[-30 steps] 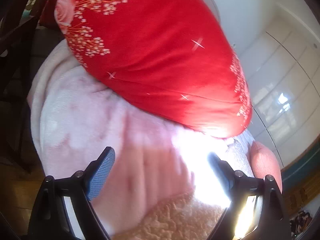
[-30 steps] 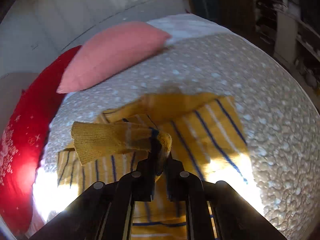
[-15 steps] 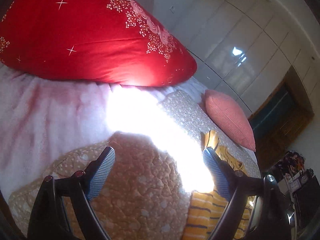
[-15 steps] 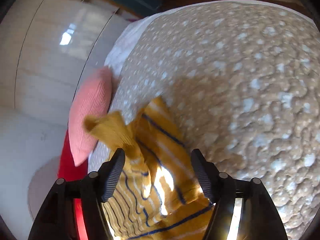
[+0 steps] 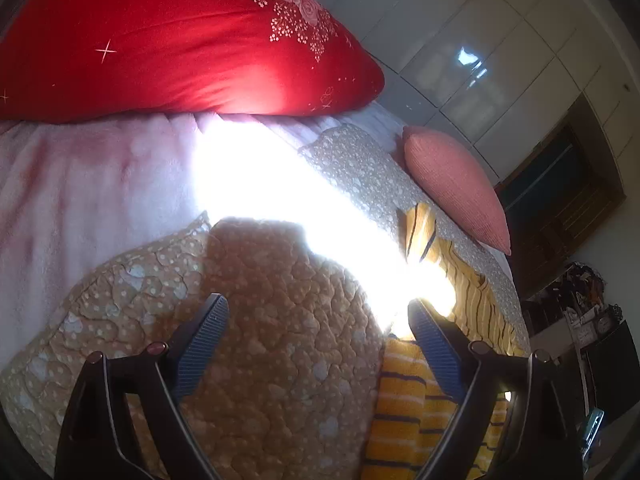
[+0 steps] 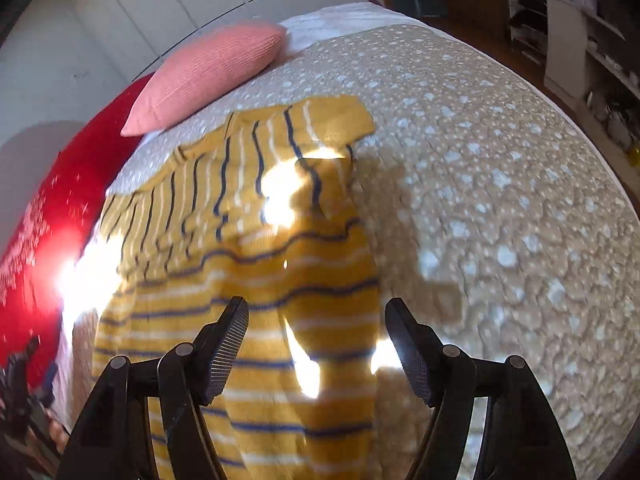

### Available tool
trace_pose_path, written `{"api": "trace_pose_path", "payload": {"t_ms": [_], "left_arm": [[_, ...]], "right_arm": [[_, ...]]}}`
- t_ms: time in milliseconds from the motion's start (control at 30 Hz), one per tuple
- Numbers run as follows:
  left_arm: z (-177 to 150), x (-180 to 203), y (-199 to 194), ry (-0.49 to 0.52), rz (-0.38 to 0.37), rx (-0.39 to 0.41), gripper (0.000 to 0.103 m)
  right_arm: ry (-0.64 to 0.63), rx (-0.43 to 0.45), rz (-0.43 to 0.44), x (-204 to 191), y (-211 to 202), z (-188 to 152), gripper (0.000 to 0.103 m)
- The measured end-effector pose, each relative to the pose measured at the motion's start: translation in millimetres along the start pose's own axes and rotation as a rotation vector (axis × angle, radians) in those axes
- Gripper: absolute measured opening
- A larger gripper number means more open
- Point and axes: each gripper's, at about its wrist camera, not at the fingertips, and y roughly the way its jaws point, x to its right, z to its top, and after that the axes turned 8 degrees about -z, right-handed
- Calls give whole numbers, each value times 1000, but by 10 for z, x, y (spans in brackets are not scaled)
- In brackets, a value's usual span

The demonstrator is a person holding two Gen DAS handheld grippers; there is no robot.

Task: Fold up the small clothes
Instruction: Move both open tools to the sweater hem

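So the yellow striped sweater (image 6: pixel 256 280) is lying spread out on the tan dotted quilt (image 6: pixel 500 208), with one sleeve folded across its upper part. The right gripper (image 6: pixel 316 340) is hovering just over the lower body of the sweater with its jaws spread wide, holding nothing. Sun patches are glaring off the knit right between the fingers, so some of the stripes are washing out there.

The left gripper (image 5: pixel 316 344) is also sitting wide open, empty, over bare quilt (image 5: pixel 260 340) just beside the sweater's edge (image 5: pixel 404 412). Its right-side finger is overlapping the sweater in that view, but I can't tell if it's actually touching.

Stuff around: a pink ribbed cushion (image 6: pixel 208 76) is sitting on the quilt just past the sweater's far edge, near that folded sleeve. A big red floral pillow (image 5: pixel 172 36) is resting on a fluffy pink blanket (image 5: pixel 88 184) at the head end, well apart from the sweater. White glossy wardrobe doors (image 5: pixel 480 40) are running behind the bed, and cluttered shelves (image 6: pixel 580 40) are showing off to the side.
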Motion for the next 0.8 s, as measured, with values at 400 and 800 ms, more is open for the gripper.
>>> {"api": "trace_pose_path", "payload": {"t_ms": [400, 800], "left_arm": [[-965, 440, -66, 145, -79, -241, 90], [-1618, 763, -93, 426, 97, -281, 102]], "right_arm": [[77, -7, 228, 722, -269, -871, 76], [99, 16, 554, 732, -299, -1168, 86]]}}
